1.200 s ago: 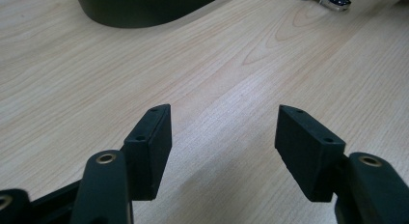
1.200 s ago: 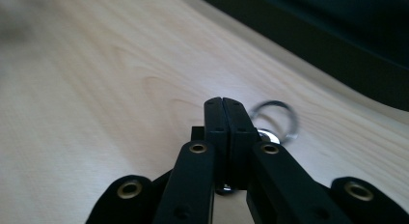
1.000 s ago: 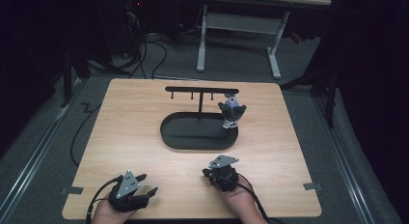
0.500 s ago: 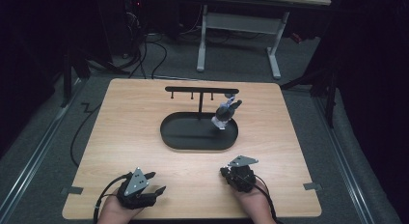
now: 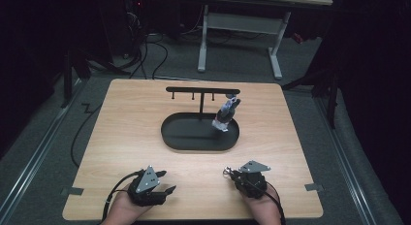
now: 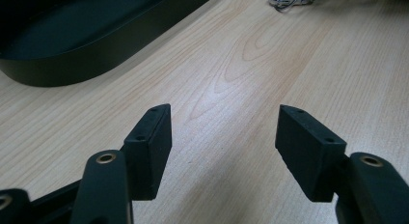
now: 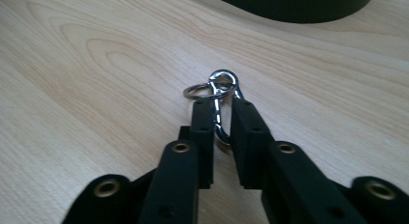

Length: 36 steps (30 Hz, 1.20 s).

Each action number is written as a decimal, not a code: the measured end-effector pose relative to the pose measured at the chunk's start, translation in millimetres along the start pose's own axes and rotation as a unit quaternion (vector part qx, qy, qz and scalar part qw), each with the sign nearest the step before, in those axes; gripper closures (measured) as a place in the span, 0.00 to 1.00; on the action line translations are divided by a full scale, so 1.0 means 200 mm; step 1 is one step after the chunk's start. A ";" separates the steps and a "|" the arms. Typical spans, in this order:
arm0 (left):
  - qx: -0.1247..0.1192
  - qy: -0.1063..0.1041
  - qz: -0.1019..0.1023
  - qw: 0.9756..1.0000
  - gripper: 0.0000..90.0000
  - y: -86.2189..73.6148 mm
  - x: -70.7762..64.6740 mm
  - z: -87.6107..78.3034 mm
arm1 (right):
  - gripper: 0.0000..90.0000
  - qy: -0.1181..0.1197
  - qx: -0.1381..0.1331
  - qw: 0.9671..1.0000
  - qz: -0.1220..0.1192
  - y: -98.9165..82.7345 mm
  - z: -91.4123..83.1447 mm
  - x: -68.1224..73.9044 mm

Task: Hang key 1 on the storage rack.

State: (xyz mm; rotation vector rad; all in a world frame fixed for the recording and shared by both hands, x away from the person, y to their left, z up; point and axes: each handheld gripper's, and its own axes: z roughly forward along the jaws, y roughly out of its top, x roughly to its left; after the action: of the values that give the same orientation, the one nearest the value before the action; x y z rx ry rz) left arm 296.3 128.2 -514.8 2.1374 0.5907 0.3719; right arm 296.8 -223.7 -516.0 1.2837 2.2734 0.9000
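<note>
- Keyring clip (image 7: 218,105): small, stiff, slick metal; we had the right tool (image 7: 222,119) pinching its body.
- Left tool (image 6: 219,137) sat open over the tabletop (image 6: 270,64).

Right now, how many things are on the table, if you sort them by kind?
Grippers: 2, the left gripper and the right gripper.
Black stands with an oval tray: 1.
Small grey bundles hanging from the stand: 1.
Metal key clips, pinched in the right gripper: 1.
Total: 5.
</note>
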 end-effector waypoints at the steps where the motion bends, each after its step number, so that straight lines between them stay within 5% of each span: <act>1: 0.000 0.000 0.000 1.000 0.43 0.00 0.00 0.00 | 0.85 0.000 0.000 1.000 0.000 0.00 0.00 0.00; 6: -0.003 0.002 -0.003 1.000 0.43 0.00 0.01 -0.02 | 0.63 -0.005 0.008 1.000 -0.006 0.00 -0.01 0.00; 11: -0.004 0.003 -0.008 1.000 0.43 -0.02 0.02 -0.04 | 0.54 -0.025 0.020 0.999 -0.037 0.01 0.00 0.04; 20: -0.007 0.014 -0.016 1.000 0.43 -0.04 0.03 -0.08 | 0.61 -0.023 0.030 0.998 -0.056 0.10 0.07 0.03; 21: -0.021 0.009 -0.045 0.999 0.43 -0.04 0.01 -0.07 | 0.62 -0.021 0.031 0.998 -0.055 0.11 0.08 0.02; 22: -0.008 0.015 -0.019 1.000 0.43 -0.04 0.03 -0.08 | 0.62 -0.017 0.031 0.998 -0.052 0.12 0.08 0.02; 25: -0.017 0.011 -0.041 0.999 0.43 -0.05 0.01 -0.07 | 0.66 -0.005 0.029 0.999 -0.045 0.17 0.09 -0.01; 26: -0.007 0.016 -0.018 1.000 0.43 -0.04 0.03 -0.08 | 0.67 -0.004 0.028 0.999 -0.045 0.18 0.09 -0.02; 31: -0.006 0.016 -0.017 1.000 0.43 -0.04 0.02 -0.08 | 0.69 -0.005 0.035 0.998 -0.044 0.22 0.11 -0.06; 32: -0.018 0.010 -0.044 0.999 0.43 -0.04 0.00 -0.07 | 0.69 -0.005 0.035 0.998 -0.042 0.23 0.10 -0.08; 36: -0.021 0.010 -0.045 0.999 0.43 -0.05 0.00 -0.06 | 0.68 0.008 0.035 0.999 -0.032 0.23 0.04 -0.11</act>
State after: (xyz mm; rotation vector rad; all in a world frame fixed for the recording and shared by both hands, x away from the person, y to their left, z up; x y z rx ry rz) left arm 288.6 141.8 -514.7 2.0615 0.6834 0.3540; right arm 341.2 -222.0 -488.5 1.2297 2.3634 0.8196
